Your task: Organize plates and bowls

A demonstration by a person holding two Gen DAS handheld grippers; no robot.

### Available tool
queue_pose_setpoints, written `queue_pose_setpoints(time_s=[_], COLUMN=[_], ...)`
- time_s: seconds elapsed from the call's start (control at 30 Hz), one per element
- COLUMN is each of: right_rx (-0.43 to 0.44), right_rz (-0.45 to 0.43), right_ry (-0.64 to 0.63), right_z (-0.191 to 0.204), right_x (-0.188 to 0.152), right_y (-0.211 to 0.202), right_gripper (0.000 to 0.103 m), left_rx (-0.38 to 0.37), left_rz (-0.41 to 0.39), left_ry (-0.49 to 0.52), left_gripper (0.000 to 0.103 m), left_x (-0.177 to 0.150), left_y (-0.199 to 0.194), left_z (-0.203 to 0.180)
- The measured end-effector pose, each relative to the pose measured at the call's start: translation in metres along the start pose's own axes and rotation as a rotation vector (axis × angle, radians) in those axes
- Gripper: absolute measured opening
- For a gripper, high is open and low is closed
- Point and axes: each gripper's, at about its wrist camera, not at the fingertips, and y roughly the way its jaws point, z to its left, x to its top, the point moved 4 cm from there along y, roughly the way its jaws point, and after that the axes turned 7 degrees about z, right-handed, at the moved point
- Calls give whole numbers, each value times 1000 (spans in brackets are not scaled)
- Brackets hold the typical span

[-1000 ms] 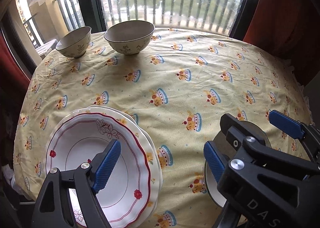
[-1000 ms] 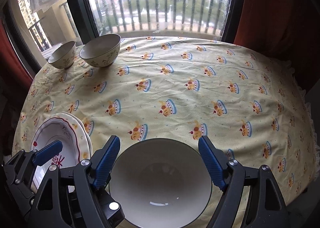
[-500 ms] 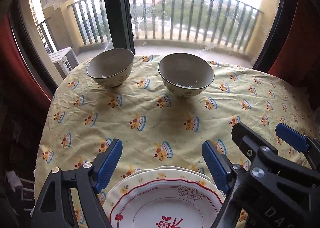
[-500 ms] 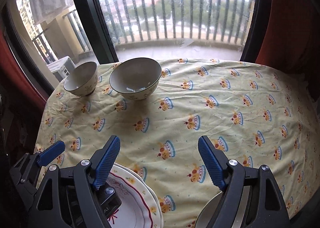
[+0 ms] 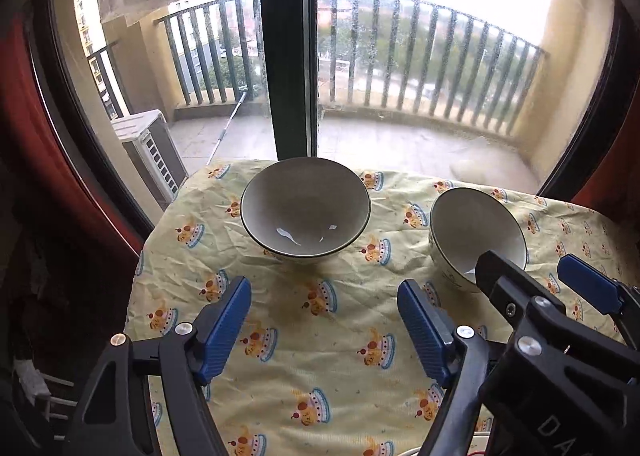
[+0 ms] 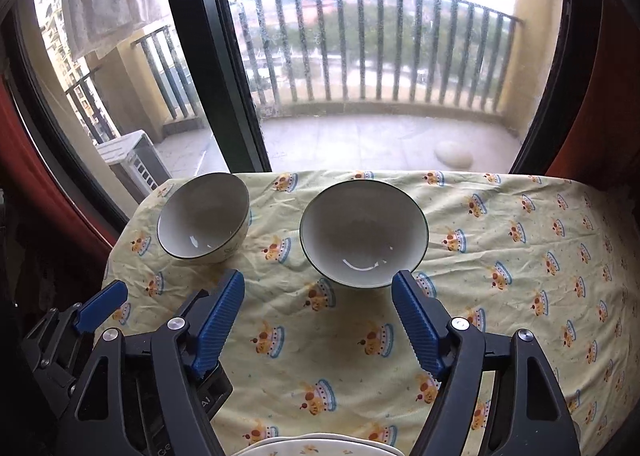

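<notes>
Both claws are out over the bench now, lined up on the two bowls at the far edge by the window. My left claw (image 5: 324,324) is released with nothing between the pads (jaws have just been closing a bit), and the left bowl (image 5: 305,207) sits just beyond it. Same story for my right claw (image 6: 318,320): released, jaws just narrowing, the right bowl (image 6: 363,234) almost touching its right pad. The plate stack (image 6: 320,446) is at the near edge, under the right claw.

My guess is the next bit is grabbing a rim, so I'd pinch one wall of the bowl, not straddle the whole thing, and go gently so the wrinkly tablecloth (image 5: 340,336) doesn't drag. Both claws tilt down and forward, side by side.
</notes>
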Motion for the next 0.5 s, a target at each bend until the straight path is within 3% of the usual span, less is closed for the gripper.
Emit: queue_pose_setpoints(time_s=[0.3,0.5], right_rx=[9,-11], right_rz=[-20,7], right_ry=[4,10], right_z=[47,60], right_x=[45,64], right_y=[39,75], right_gripper=[79,71], left_rx=[46,41], left_rz=[-14,15], left_ry=[26,37], left_gripper=[72,66], left_x=[46,63], left_y=[36,72], left_z=[34,44])
